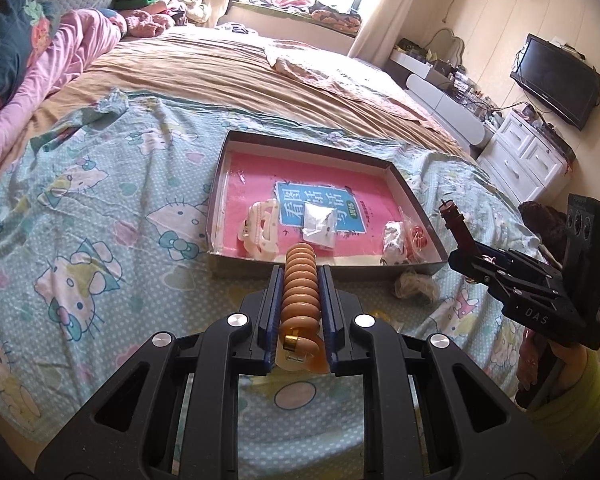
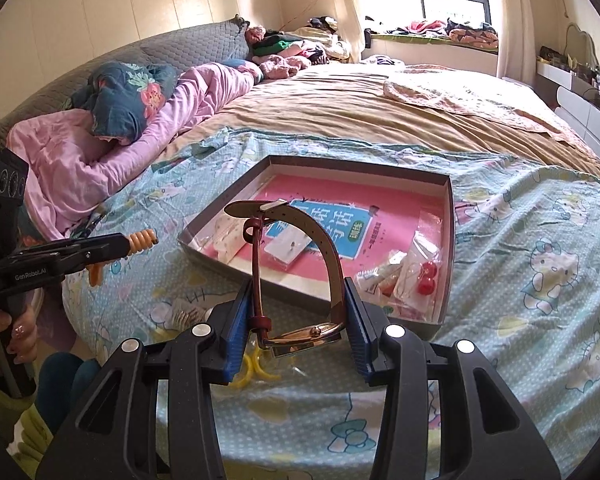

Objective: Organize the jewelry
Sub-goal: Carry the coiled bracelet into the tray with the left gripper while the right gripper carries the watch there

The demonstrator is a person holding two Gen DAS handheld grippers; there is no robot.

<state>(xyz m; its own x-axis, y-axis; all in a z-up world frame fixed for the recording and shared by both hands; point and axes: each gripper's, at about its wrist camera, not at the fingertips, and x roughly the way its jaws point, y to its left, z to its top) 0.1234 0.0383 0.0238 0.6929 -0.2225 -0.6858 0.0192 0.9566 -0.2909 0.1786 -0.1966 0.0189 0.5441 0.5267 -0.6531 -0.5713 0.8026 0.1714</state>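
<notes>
Left gripper clamped tight on coiled orange hair tie; right gripper part-open, gripping brown-strap watch — both above the bedspread, just short of the tray's near wall.

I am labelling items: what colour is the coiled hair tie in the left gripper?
Orange, with a gold clasp: the coiled hair tie shows best in the left wrist view.

Tray on bed, hair clip inside.
</notes>
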